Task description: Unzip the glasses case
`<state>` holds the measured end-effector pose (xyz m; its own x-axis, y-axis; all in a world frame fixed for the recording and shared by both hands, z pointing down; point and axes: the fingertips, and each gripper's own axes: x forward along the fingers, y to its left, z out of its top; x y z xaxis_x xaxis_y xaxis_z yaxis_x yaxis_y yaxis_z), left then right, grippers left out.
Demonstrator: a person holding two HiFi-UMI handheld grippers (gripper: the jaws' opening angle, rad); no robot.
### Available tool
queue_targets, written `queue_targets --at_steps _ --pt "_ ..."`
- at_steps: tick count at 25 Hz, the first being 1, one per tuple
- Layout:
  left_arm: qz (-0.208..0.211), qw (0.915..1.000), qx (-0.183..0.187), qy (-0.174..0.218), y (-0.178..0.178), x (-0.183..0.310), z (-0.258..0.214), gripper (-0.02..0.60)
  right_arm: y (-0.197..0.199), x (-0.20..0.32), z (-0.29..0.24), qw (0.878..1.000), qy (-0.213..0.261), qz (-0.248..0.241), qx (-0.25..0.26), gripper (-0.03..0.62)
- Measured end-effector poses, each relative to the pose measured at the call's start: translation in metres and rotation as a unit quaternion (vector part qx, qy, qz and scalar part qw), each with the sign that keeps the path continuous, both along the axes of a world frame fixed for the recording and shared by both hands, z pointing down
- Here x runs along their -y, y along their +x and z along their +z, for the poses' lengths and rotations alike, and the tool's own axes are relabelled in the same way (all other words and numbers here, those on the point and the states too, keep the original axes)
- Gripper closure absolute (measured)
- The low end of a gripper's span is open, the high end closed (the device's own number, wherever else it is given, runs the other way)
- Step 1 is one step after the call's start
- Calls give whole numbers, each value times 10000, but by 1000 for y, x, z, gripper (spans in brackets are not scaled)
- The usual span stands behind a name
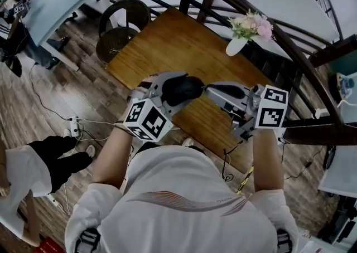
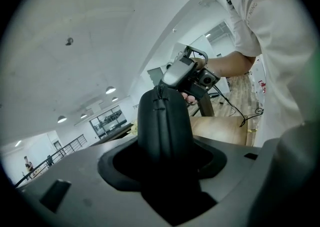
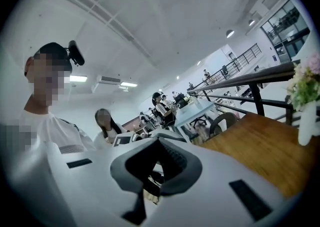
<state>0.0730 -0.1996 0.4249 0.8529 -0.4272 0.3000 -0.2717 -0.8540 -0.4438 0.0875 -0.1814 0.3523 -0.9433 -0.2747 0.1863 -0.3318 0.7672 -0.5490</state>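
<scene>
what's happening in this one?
A person stands over a wooden table with a tool in each hand. The left tool is clamped on a black glasses case, held up off the table. The right tool has its jaws together at the zipper end of the case; whether it has the pull can't be told. The zipper looks closed along the visible seam.

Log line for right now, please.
left gripper: shut on glasses case | right gripper: jaws together at zipper end, grip unconfirmed | zipper: looks closed | case held above table
</scene>
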Motion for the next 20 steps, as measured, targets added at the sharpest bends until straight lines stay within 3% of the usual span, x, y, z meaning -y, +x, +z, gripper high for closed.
queue_targets --at_steps 5,9,11,15,20 --pt "453 9980 -436 -107 -3 -15 -17 325 8 0 14 9997 -205 -39 -107 543" --pt "1002 9850 -1299 -543 2 -29 -50 325 5 -4 18 9982 -490 -248 228 543" --pt "1195 9706 -1879 -914 3 -32 -67 325 1 -7 20 9967 -618 -352 380 543" --pt "1477 9339 -2828 -1614 -7 -28 -92 324 -9 -9 25 9932 -823 -528 631 542" --pt "1607 8776 -3957 -2176 -22 -6 -121 324 -18 -7 33 9873 -1093 -583 999 542"
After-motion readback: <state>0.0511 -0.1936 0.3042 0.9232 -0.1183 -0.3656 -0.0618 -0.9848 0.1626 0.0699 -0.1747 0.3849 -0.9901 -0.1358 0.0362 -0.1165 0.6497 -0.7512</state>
